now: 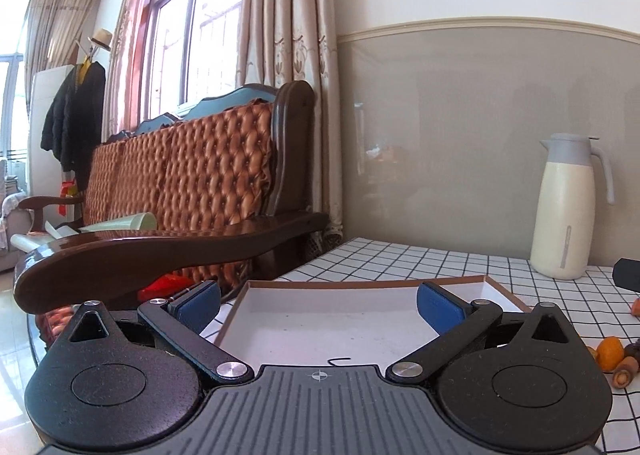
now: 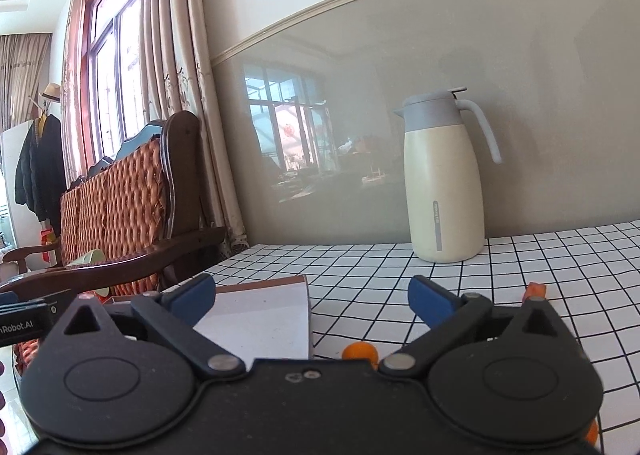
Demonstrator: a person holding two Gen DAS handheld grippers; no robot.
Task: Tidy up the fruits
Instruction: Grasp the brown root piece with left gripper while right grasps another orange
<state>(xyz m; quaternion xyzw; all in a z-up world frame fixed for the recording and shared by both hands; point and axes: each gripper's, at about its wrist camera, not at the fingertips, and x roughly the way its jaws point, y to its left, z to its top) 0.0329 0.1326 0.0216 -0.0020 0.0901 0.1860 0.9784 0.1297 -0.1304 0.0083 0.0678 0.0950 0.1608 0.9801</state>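
Two grippers: left gripper and right gripper, both wide open, each with two blue pads.

One flat white box with a brown rim.

One cream jug with a grey lid and handle.

One checked tablecloth.

Fruits seen from the left side: one round orange fruit, one small cut orange piece beside it, one more orange bit at the edge. Something dark near them, too small to name.

Fruits seen from the right side: one round orange fruit, one orange piece farther back, one orange bit low at the edge.

One brown sofa. One hat. One black coat.
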